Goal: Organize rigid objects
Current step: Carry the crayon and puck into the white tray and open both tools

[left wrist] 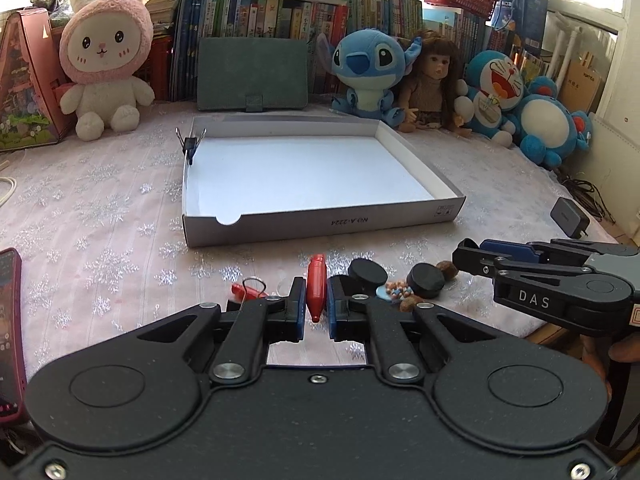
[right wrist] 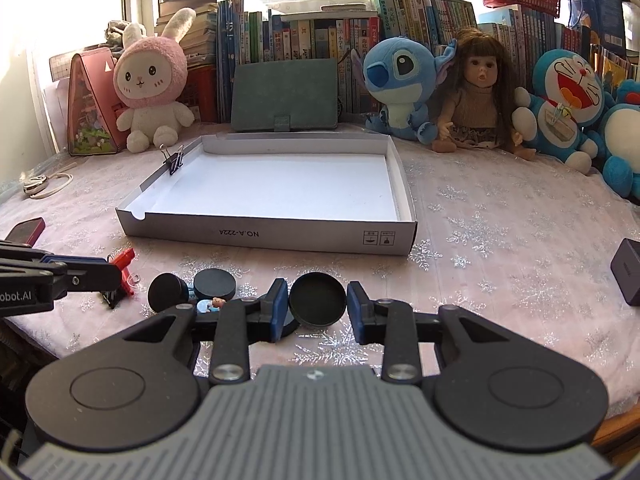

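On the left of the near clutter, the left gripper [left wrist: 316, 308] has its jaws closed on a red crayon-shaped piece [left wrist: 316, 290], which stands nearly upright between the blue pads with its tapered end down; it looks like light, stiff plastic or wax, smooth enough to pivot, so a hold across its thick middle, as here, seems the safest. Just left of it a red binder clip [left wrist: 250, 289] lies on the snowflake-patterned counter [left wrist: 100, 220], springy at its wire loops and better taken by its body. Further right sit two black discs [right wrist: 214, 284], a small flat figurine charm [left wrist: 394, 292] and some brown nut-like bits, all small, hard and light. To the right, the right gripper [right wrist: 318, 306] has its jaws narrowed around a round black lid [right wrist: 318, 300]; the left pad touches its rim, while a slight gap seems to show at the right pad, so I cannot tell if the grip is firm. The lid is thin, rigid and likely slick, best pinched across its full width. Beyond, the shallow white cardboard box [left wrist: 440, 210] stands empty save a black binder clip [left wrist: 191, 145] on its far-left wall.
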`<state>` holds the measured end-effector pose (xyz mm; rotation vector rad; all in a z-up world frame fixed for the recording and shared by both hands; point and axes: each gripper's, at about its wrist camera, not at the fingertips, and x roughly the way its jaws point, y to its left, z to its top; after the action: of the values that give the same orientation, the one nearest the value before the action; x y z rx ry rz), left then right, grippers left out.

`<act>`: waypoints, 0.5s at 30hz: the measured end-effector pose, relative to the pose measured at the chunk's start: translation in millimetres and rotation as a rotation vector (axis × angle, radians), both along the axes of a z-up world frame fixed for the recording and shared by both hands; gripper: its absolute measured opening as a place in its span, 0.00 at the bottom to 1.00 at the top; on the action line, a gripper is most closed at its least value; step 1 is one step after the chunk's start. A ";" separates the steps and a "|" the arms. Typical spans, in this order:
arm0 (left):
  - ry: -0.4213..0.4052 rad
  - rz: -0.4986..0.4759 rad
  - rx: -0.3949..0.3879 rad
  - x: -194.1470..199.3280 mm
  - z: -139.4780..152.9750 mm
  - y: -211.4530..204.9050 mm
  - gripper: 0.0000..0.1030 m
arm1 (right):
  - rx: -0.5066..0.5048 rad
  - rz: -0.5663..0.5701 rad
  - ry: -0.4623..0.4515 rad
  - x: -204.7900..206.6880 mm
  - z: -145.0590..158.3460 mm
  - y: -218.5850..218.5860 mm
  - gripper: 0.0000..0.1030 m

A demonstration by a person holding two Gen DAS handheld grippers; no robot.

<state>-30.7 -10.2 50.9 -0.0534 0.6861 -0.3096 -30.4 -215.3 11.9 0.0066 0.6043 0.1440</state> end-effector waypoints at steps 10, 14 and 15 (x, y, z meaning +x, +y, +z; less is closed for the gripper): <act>0.038 0.018 -0.040 81.3 21.1 6.4 0.10 | 0.061 0.020 0.070 59.8 20.7 -12.6 0.36; 0.117 0.007 -0.083 131.9 19.4 2.0 0.09 | 0.081 0.041 0.125 99.9 27.8 -12.2 0.36; 0.127 0.007 -0.078 142.2 18.0 -0.5 0.09 | 0.089 0.045 0.141 109.7 28.1 -12.9 0.36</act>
<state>111.5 -10.7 68.8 -0.1511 0.7996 -0.3288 79.2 -228.3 40.0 0.0900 0.7389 0.2149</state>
